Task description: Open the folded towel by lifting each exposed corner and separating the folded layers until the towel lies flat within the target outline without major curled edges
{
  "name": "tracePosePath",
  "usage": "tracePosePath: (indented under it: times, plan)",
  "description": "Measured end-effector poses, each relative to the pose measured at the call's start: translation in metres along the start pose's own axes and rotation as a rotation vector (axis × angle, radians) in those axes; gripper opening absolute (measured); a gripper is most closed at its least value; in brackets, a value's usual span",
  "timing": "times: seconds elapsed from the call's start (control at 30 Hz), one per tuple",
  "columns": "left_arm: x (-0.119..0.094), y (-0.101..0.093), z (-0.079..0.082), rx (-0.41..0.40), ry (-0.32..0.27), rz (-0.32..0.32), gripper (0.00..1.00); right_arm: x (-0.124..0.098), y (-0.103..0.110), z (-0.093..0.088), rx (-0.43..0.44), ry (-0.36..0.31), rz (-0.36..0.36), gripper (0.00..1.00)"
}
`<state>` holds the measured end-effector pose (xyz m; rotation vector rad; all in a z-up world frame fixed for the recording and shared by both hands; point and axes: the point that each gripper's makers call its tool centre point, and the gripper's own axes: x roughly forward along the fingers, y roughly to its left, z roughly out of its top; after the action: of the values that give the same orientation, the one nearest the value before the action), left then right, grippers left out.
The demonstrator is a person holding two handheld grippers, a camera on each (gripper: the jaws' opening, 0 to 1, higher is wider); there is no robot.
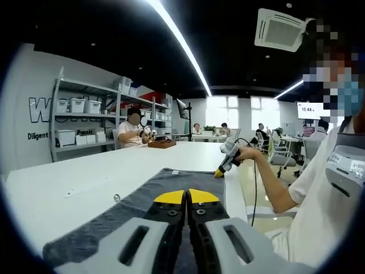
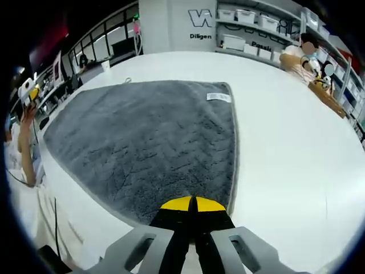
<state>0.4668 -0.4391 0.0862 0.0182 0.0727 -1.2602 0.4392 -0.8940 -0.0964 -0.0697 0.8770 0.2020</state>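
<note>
Grey towel spread on white counter, looks nearly flat, white label at far corner. Right tongs closed at near hem, apparently pinching the edge. Left tongs closed over opposite end; grip on cloth unclear. Soft, limp, light pile; likely best taken at corners or hem.

Grey towel, spread flat on white table

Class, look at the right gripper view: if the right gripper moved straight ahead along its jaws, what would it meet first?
Probably the grey towel: the right gripper sits shut at its near edge and points across it. Depth is unclear.
</note>
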Motion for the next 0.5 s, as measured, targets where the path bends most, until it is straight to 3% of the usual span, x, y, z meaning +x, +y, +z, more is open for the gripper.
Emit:
tracePosePath:
  times: [0.5]
  plan:
    - [-0.0023, 0.0019, -0.0012, 0.001, 0.007, 0.011, 0.01, 0.0013, -0.0003, 0.0033, -0.056, 0.019, 0.002, 0.0]
